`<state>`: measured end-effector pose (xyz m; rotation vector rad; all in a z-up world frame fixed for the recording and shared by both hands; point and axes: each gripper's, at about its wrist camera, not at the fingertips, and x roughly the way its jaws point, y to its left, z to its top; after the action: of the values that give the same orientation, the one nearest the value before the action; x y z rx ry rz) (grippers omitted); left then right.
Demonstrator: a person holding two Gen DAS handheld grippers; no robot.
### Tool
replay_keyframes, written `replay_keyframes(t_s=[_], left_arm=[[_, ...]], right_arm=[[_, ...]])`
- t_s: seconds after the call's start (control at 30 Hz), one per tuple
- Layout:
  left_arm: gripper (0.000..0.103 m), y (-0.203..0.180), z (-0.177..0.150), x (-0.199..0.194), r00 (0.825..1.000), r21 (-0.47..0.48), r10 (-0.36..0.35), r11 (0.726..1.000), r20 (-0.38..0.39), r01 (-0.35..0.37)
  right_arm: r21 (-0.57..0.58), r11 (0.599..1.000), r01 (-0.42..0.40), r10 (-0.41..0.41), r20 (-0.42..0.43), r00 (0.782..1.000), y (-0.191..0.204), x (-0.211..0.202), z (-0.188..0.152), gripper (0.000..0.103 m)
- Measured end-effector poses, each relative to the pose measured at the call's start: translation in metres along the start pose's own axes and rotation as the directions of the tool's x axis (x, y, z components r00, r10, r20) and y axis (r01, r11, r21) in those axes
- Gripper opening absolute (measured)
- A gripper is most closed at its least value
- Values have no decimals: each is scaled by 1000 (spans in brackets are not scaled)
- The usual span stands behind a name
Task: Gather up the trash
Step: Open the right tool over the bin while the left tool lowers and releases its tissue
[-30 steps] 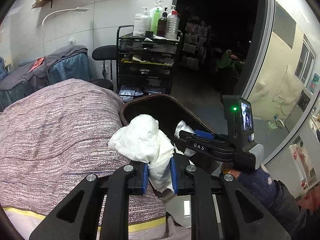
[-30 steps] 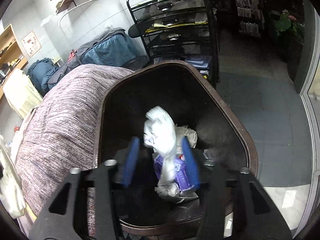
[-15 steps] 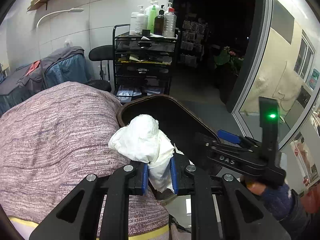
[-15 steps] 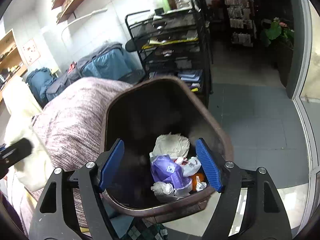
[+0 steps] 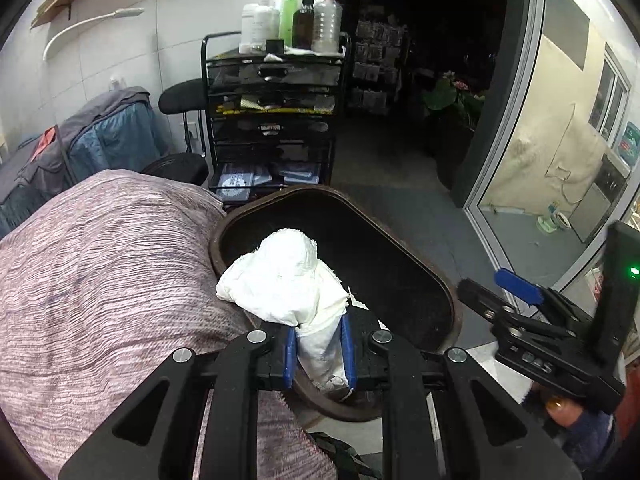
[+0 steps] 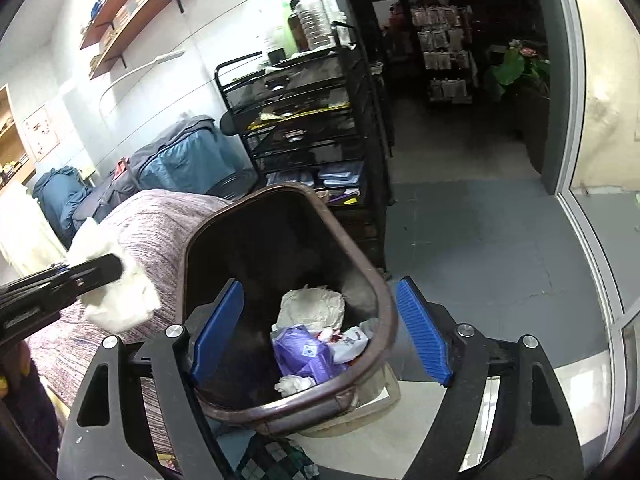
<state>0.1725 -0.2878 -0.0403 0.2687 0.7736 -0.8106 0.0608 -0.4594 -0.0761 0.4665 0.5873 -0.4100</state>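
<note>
My left gripper (image 5: pixel 319 350) is shut on a crumpled white tissue wad (image 5: pixel 286 282), holding it over the near left rim of a dark brown trash bin (image 5: pixel 436 280). The wad also shows in the right wrist view (image 6: pixel 116 304), left of the bin (image 6: pixel 372 280). My right gripper (image 6: pixel 320 332) is open and empty above the bin's near rim. In the bin lie a purple wrapper (image 6: pixel 304 354), a crumpled paper ball (image 6: pixel 312 306) and other white scraps. The right gripper also shows in the left wrist view (image 5: pixel 516 288), to the right of the bin.
A bed with a purple-grey striped cover (image 5: pixel 104 264) lies left of the bin. A black drawer cart (image 5: pixel 276 120) with bottles on top stands behind it. Grey floor (image 6: pixel 480 240) and a glass door frame (image 5: pixel 508 120) are to the right.
My right gripper let go of a white wrapper into the bin, opened wide and pulled back and to the right. My left gripper stays shut on the tissue wad by the bin.
</note>
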Motion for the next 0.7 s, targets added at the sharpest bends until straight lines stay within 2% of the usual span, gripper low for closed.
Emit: replay_keyframes(t_s=[0.3,0.47,0.53,0.63,0.67,0.7], left_arm=[[17,-9,3,30,998,30,24,999,-56,-23],[18,-13,1,38,998,46,30,999,-62,-27],[22,-15,3,42,997,61,41,997,-63,-37],[50,-18,2,42,997,78,51,996,-50,-47],[65,-18,1,41,998,79,57,995,-37,-54],[75,-18,1,40,998,80,61,995,-27,-58]], right_arm=[[21,999,24,-24,18,1000,-11,-6,1,79],[32,999,41,-41,15,999,-17,-5,2,80],[37,998,46,-47,11,999,-19,-4,1,80],[40,998,51,-51,10,999,-20,-3,0,80],[41,998,52,-52,9,999,-20,-3,1,80],[41,998,53,-53,8,999,-20,-3,1,80]])
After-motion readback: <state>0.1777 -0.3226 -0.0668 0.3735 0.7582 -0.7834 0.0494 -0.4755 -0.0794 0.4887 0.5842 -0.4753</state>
